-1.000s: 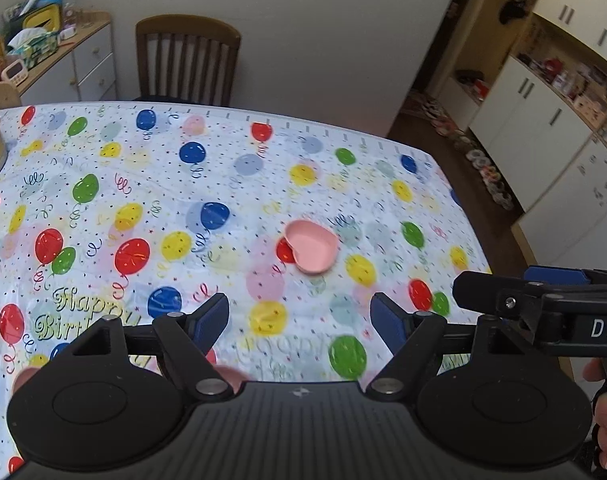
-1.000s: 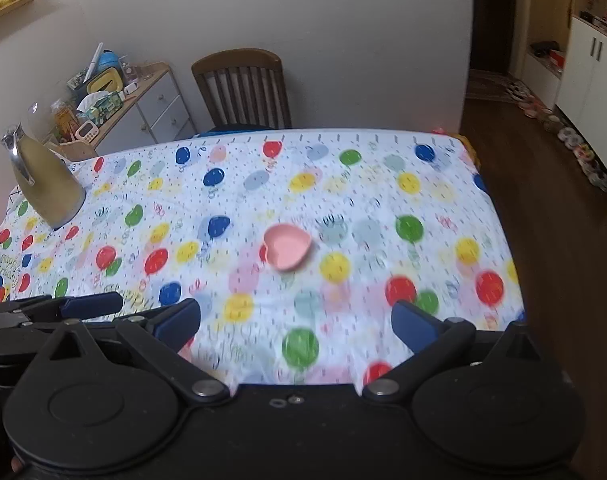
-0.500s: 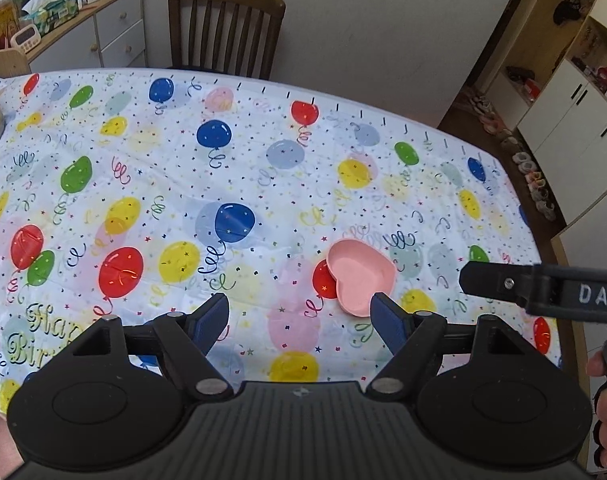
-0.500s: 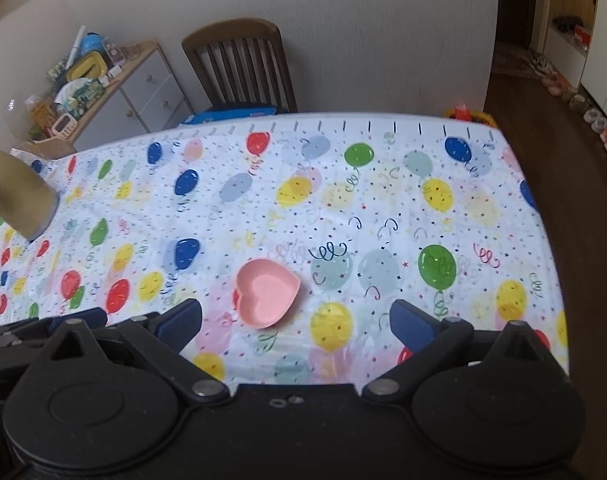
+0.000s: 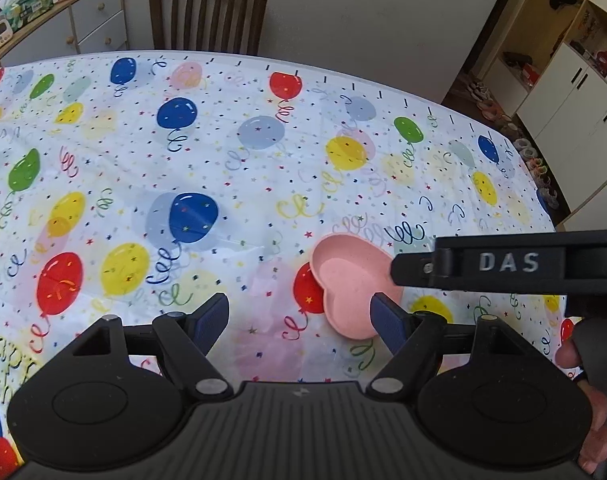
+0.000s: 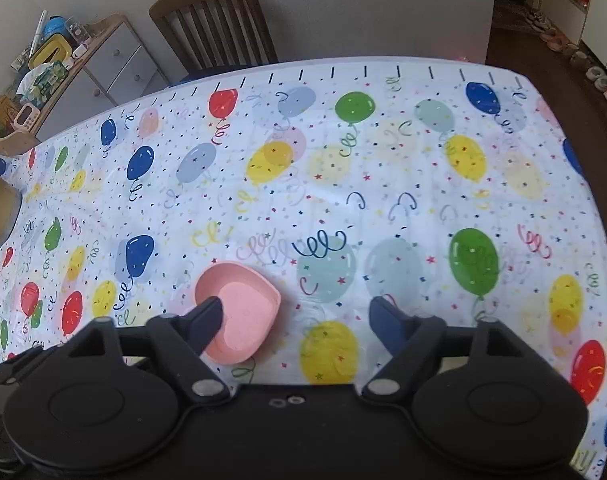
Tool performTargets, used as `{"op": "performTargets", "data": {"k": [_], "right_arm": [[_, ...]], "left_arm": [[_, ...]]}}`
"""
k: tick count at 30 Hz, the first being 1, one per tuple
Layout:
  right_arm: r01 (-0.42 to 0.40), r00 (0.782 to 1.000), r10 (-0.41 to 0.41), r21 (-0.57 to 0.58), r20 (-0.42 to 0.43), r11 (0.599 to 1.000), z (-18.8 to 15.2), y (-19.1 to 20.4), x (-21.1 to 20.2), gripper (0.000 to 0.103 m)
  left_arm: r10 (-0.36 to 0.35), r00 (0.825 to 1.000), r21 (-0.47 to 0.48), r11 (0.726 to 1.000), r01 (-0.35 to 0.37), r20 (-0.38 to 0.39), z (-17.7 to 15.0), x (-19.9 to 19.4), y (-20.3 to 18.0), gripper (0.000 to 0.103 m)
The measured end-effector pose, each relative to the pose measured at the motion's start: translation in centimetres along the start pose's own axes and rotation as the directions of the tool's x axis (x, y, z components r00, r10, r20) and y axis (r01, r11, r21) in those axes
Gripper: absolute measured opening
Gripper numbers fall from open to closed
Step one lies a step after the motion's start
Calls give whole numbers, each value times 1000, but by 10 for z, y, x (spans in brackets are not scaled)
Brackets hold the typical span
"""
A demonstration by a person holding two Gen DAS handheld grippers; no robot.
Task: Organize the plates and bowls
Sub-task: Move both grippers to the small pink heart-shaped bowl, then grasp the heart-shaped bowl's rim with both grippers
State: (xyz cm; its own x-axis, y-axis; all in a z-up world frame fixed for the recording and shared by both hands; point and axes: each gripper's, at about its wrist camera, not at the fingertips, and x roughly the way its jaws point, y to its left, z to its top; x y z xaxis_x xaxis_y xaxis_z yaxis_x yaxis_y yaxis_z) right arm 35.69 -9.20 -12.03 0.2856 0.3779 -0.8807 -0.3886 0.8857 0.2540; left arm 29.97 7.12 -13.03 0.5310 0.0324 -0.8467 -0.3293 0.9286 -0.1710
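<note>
Both the left gripper [image 5: 301,318] and right gripper [image 6: 297,316], jaws spread wide and empty, have closed in on the pink heart-shaped bowl [image 6: 241,312] lying near-centre on the balloon tablecloth [image 6: 343,184], suggesting an imminent pickup.

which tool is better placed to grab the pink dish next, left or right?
Right, probably. The right tool is open with one finger already over the dish. The left tool is open too, but the dish sits off by its right finger.
</note>
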Motion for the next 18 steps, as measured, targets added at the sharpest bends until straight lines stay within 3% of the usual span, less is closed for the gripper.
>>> {"op": "performTargets", "data": {"k": [5, 12, 18], "right_arm": [[-18, 1000, 18, -6, -25, 1000, 2, -1, 15, 51], [-46, 998, 45, -6, -38, 999, 5, 0, 27, 29], [-56, 998, 54, -28, -44, 998, 4, 6, 32, 13]], "left_arm": [[-11, 1000, 20, 1000, 11, -8, 0, 12, -6, 76], [-48, 998, 21, 999, 49, -31, 2, 24, -6, 42], [-100, 994, 2, 995, 100, -45, 1, 31, -5, 21]]}}
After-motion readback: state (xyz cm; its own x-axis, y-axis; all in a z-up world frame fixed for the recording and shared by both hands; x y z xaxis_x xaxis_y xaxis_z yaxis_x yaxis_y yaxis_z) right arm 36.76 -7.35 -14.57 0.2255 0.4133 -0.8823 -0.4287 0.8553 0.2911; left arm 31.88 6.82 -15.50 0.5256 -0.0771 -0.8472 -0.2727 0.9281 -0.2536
